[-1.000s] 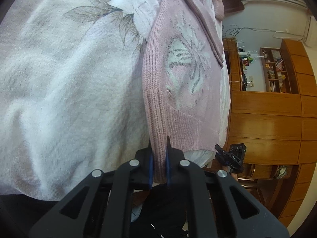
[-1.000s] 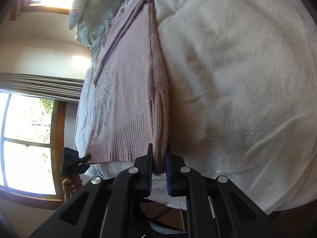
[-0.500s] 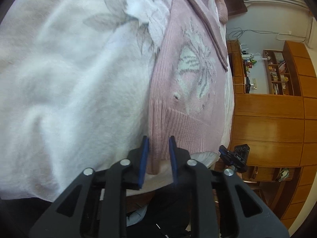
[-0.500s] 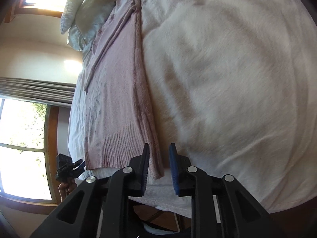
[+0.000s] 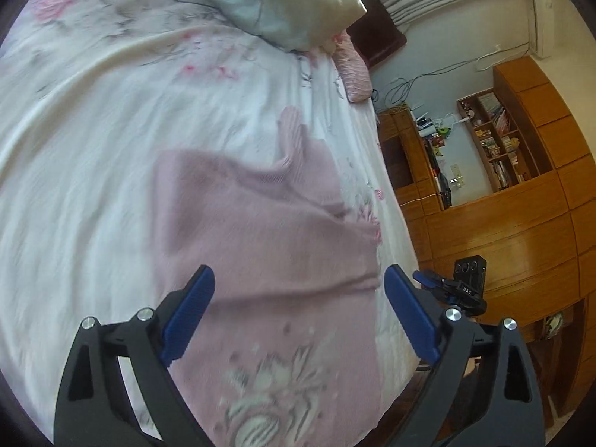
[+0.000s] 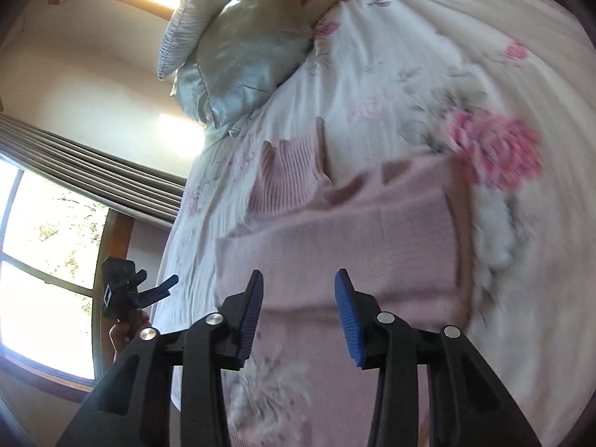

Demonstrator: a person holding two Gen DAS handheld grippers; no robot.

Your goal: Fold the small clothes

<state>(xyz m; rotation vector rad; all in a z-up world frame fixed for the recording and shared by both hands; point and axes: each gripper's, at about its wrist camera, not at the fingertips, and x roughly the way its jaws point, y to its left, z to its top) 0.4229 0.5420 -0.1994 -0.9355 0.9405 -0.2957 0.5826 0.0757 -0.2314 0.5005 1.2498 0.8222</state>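
A pink knitted sweater (image 5: 268, 231) with a white flower pattern lies on the floral bedspread (image 5: 74, 156), folded over on itself with a sleeve end pointing toward the pillows. In the left wrist view my left gripper (image 5: 298, 290) hovers above it, wide open, nothing between its blue pads. The right wrist view shows the same sweater (image 6: 354, 231) with its ribbed part further up. Over its near half my right gripper (image 6: 298, 298) stands open and empty. Each view also catches the other gripper (image 5: 465, 290) (image 6: 123, 290) beside the bed edge, held by a hand.
Grey-green pillows (image 5: 275, 3) (image 6: 238, 48) lie at the head of the bed. Wooden cabinets and shelves (image 5: 503, 186) stand beyond the bed's right edge. A window with curtains (image 6: 56, 205) is on the other side.
Both grippers let go of the sweater's edges, opened wide and lifted back. The sweater now lies folded on the bed, and both views are tilted up toward the pillows.
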